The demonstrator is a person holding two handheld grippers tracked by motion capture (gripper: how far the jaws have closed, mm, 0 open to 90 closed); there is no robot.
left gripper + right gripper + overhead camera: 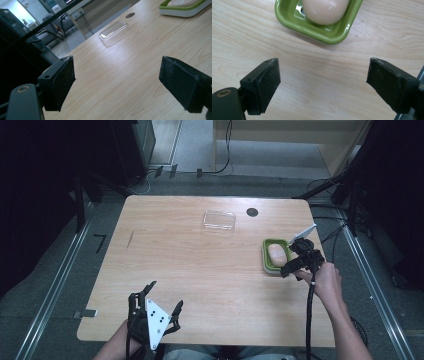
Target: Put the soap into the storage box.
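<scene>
Honestly, the right gripper (322, 82) has its jaws wide apart with nothing between them, just bare wood. The green soap dish (317, 27) with the pale bar of soap (324, 10) sits just ahead of the fingertips (265, 80), centred between them but apart from both pads.

My guess is the clear plastic lid (219, 220), lying well off toward the far middle of the table (200, 270), is what comes next. If so, I'd lift clear of the dish rim first so a pad doesn't nudge it, then approach the lid from its long sides and squeeze gently, since thin clear plastic flexes and slips.

The left gripper (117, 82) sits open near the front edge, lid well ahead of its fingers.
</scene>
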